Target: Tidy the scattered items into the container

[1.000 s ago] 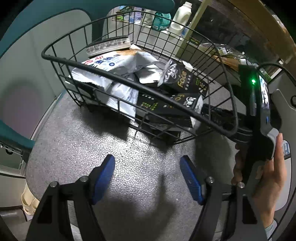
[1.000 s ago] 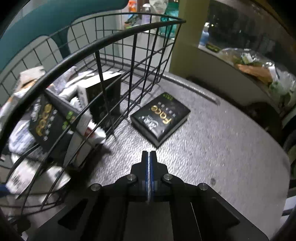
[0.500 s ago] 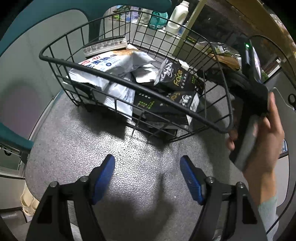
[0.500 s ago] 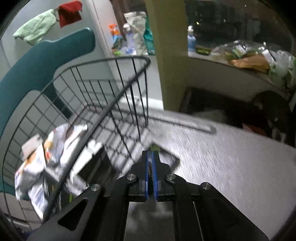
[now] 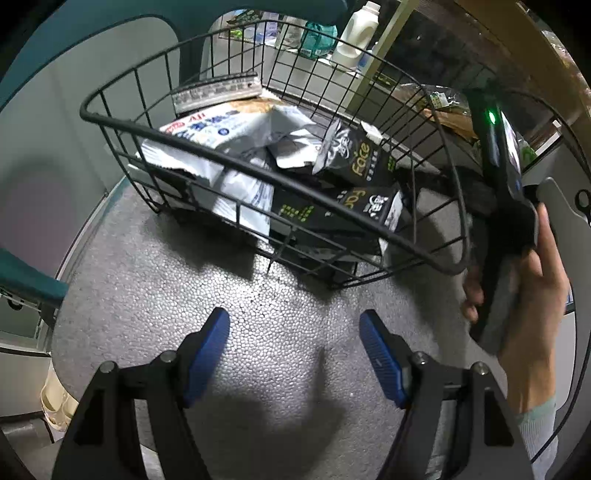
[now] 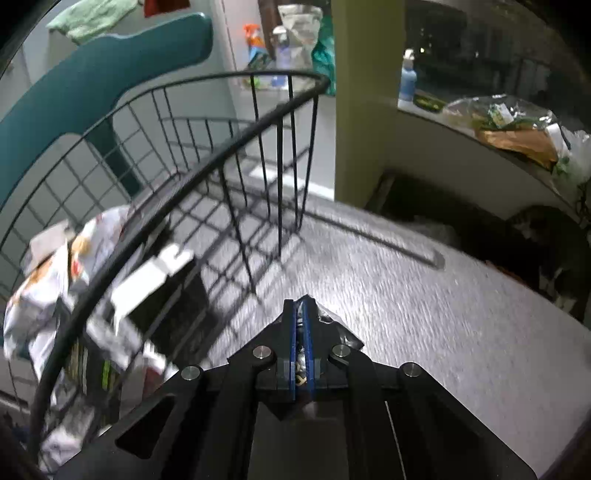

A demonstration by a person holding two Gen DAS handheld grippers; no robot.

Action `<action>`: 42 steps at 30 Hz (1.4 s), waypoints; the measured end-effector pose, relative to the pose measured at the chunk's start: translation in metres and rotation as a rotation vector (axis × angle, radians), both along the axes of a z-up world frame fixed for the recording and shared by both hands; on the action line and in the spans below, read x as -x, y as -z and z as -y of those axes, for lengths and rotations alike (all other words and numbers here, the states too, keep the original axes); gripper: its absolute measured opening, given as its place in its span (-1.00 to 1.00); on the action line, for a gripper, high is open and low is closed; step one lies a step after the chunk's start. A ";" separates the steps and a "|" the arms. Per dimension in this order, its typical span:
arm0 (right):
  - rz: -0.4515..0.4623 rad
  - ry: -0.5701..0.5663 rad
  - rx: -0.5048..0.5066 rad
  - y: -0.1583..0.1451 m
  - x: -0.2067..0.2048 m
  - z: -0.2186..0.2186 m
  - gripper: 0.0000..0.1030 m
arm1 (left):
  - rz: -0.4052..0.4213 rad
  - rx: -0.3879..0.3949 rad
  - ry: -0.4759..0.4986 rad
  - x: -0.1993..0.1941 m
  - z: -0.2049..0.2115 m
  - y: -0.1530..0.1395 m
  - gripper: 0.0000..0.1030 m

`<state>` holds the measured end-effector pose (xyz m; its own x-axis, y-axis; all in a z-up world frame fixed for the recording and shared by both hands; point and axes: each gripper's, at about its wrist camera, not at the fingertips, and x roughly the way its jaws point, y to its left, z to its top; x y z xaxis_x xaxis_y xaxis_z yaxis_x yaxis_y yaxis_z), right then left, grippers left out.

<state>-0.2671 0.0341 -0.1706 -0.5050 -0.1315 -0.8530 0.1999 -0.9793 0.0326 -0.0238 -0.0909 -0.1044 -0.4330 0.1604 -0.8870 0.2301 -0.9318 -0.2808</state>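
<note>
A black wire basket (image 5: 258,173) stands on the grey table and holds white pouches (image 5: 221,125) and two black "Face" boxes (image 5: 364,162). My left gripper (image 5: 293,317) hovers open over bare table in front of the basket, with nothing between its blue pads. My right gripper (image 6: 301,304) is shut, just right of the basket's rim (image 6: 221,162). A black packet (image 6: 343,338) shows only as a corner around the right fingertips. Whether the pads pinch it I cannot tell. In the left wrist view a person's hand (image 5: 535,295) holds the right gripper's body behind the basket.
A teal chair back (image 6: 92,74) rises behind the basket. A yellow-green pillar (image 6: 362,110) and a ledge with plastic bags (image 6: 517,136) stand at the back right. A white bottle (image 5: 354,33) stands beyond the basket. Grey table top (image 6: 443,295) stretches to the right.
The black packet that lay ahead of my right gripper on the table now sits under its fingertips, mostly hidden. The right hand shifted beside the basket. The left gripper has not moved.
</note>
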 end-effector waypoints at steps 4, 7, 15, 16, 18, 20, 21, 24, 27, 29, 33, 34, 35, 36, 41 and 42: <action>0.031 0.040 -0.029 -0.004 -0.041 -0.013 -0.89 | -0.009 0.002 0.015 0.000 -0.005 -0.005 0.48; 0.058 0.092 0.025 -0.004 -0.078 -0.031 -0.88 | -0.006 0.008 0.042 0.000 -0.015 -0.004 0.48; 0.103 0.154 0.067 -0.013 -0.174 -0.045 -0.88 | 0.032 0.046 0.170 0.000 -0.060 0.015 0.48; 0.090 0.166 0.096 -0.017 -0.184 -0.050 -0.88 | 0.034 0.059 0.185 0.000 -0.067 0.018 0.48; 0.060 0.206 0.074 -0.026 -0.199 -0.057 -0.88 | 0.031 0.064 0.211 0.002 -0.080 0.019 0.48; 0.050 0.246 0.037 -0.028 -0.211 -0.065 -0.88 | 0.017 0.071 0.229 0.010 -0.089 0.019 0.48; 0.048 0.258 0.043 -0.026 -0.217 -0.069 -0.88 | 0.014 0.078 0.242 0.014 -0.095 0.021 0.48; 0.080 0.262 0.059 -0.012 -0.218 -0.074 -0.88 | 0.011 0.081 0.252 0.025 -0.104 0.025 0.48; 0.093 0.253 0.089 -0.002 -0.220 -0.073 -0.88 | 0.002 0.078 0.239 0.031 -0.110 0.027 0.48; 0.093 0.248 0.103 0.000 -0.218 -0.073 -0.88 | 0.005 0.084 0.234 0.036 -0.113 0.031 0.50; 0.077 0.258 0.115 0.003 -0.212 -0.076 -0.88 | 0.004 0.105 0.271 0.037 -0.125 0.031 0.51; 0.071 0.258 0.121 0.003 -0.209 -0.076 -0.88 | 0.006 0.105 0.298 0.039 -0.131 0.031 0.51; 0.067 0.250 0.130 0.002 -0.205 -0.076 -0.88 | 0.008 0.107 0.319 0.040 -0.138 0.032 0.51; 0.063 0.244 0.136 0.001 -0.202 -0.077 -0.88 | 0.010 0.107 0.346 0.040 -0.144 0.032 0.48; 0.048 0.275 0.153 -0.004 -0.191 -0.093 -0.88 | 0.012 0.023 0.398 0.050 -0.150 0.032 0.48; 0.044 0.292 0.153 -0.006 -0.191 -0.096 -0.88 | 0.010 0.020 0.390 0.052 -0.148 0.031 0.48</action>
<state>-0.0762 0.1301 -0.1643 -0.5033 -0.1150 -0.8564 -0.0931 -0.9781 0.1860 -0.0754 0.0567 -0.1353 -0.3343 0.2938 -0.8955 -0.1397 -0.9551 -0.2612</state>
